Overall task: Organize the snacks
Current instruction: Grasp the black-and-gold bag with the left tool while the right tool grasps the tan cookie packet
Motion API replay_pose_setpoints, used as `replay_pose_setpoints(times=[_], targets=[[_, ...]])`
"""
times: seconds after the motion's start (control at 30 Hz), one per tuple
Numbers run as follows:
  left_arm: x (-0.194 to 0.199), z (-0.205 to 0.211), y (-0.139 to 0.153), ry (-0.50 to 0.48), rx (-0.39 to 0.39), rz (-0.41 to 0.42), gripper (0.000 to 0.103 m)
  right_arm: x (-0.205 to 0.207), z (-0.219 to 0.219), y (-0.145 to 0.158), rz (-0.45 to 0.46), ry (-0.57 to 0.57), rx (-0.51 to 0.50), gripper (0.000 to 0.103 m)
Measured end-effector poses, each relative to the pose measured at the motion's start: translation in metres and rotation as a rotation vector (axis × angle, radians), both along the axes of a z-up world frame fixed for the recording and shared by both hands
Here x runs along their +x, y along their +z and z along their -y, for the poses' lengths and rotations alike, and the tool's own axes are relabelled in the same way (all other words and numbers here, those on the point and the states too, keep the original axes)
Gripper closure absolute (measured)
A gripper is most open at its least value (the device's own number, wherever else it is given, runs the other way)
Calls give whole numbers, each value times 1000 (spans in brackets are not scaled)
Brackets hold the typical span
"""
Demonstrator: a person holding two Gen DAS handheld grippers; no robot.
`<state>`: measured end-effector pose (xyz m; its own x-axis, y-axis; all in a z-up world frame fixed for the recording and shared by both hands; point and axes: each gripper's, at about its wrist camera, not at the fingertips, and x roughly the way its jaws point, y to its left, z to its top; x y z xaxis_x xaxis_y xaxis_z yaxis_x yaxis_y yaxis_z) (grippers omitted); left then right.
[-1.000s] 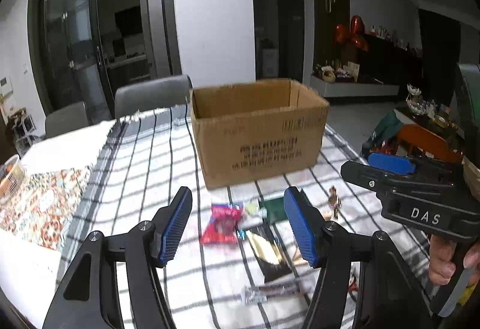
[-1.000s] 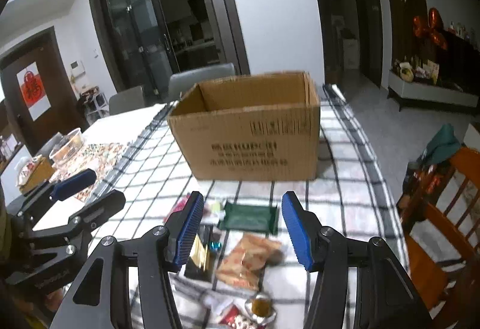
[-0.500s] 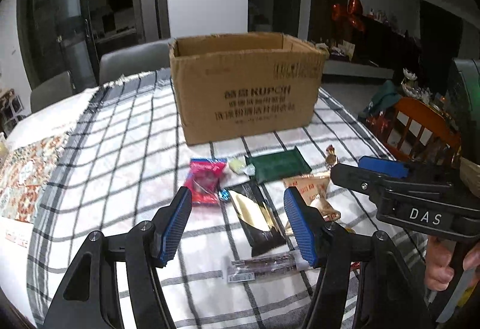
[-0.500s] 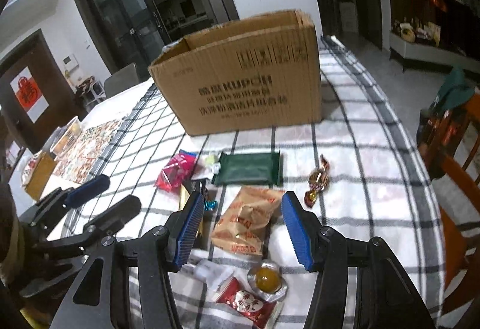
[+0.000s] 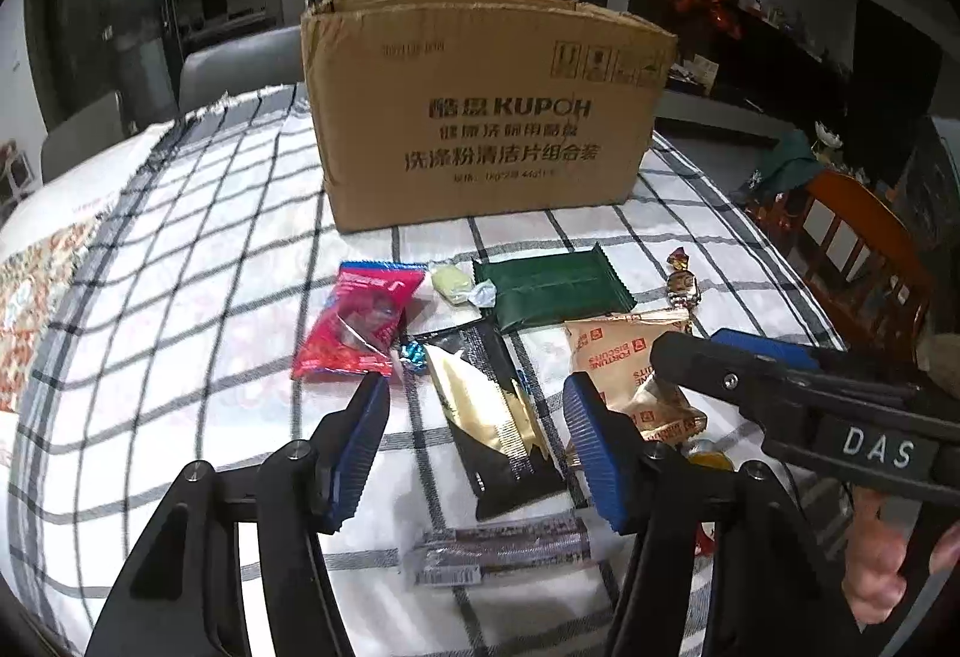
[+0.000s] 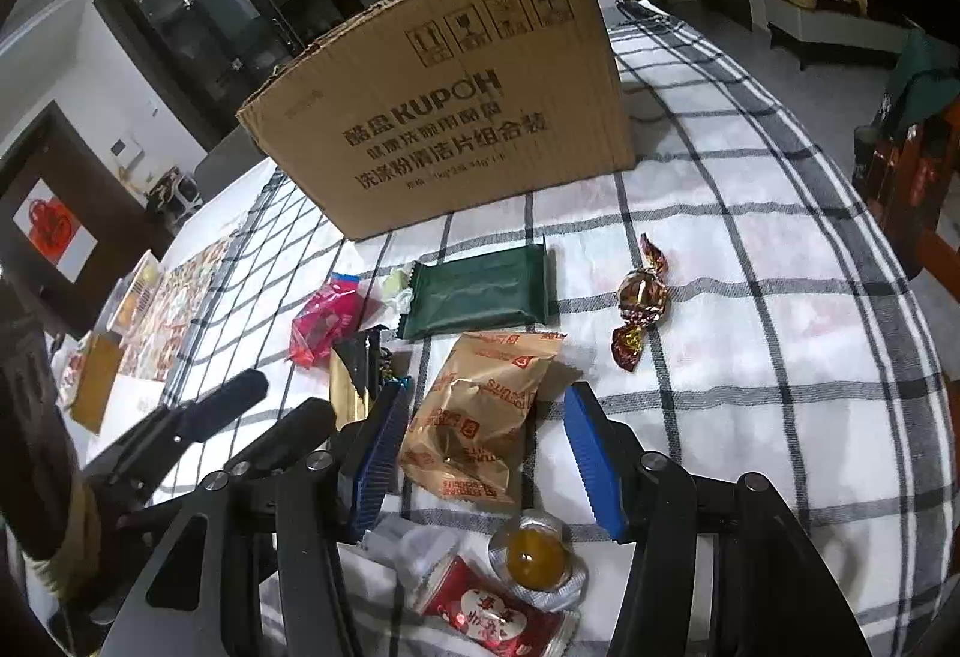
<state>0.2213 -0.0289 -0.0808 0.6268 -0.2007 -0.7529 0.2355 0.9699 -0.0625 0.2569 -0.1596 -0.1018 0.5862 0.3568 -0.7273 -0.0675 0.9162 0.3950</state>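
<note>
An open cardboard box (image 5: pixel 486 111) stands on the checked tablecloth (image 5: pixel 180 285); it also shows in the right wrist view (image 6: pixel 456 117). Snacks lie in front of it: a red packet (image 5: pixel 354 327), a green packet (image 5: pixel 552 291), a black-and-gold packet (image 5: pixel 498 417), a tan biscuit packet (image 6: pixel 480 411), a wrapped candy (image 6: pixel 639 303). My left gripper (image 5: pixel 477 447) is open, low over the black-and-gold packet. My right gripper (image 6: pixel 489 456) is open, its fingers on either side of the tan biscuit packet.
A dark bar (image 5: pixel 498 546) lies near my left gripper. A jelly cup (image 6: pixel 534 555) and a red-and-white packet (image 6: pixel 492 612) lie under my right gripper. A wooden chair (image 5: pixel 864 261) stands right of the table. A patterned mat (image 6: pixel 174 309) lies at left.
Both grippers have moved down and closer to the snacks. The box and packets look larger. Both jaws stay open.
</note>
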Motion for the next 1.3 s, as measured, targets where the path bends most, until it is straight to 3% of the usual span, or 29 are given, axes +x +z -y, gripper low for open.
replay_pose_setpoints(times=[0.33,0.63,0.73,0.8,1.3], targets=[[14,2,-18,11,10,-45,45,12,-9,-13,-32,20,1,48],[22,3,-30,20,-3,-80,53,16,-14,-23,-43,38,-16,49],[23,2,-32,21,-16,-90,60,16,-16,-23,-43,46,-13,55],[22,2,-32,17,-14,-88,63,15,-16,-22,-35,51,-13,63],[9,-7,-8,40,-40,-39,67,1,-15,-3,34,43,-52,67]])
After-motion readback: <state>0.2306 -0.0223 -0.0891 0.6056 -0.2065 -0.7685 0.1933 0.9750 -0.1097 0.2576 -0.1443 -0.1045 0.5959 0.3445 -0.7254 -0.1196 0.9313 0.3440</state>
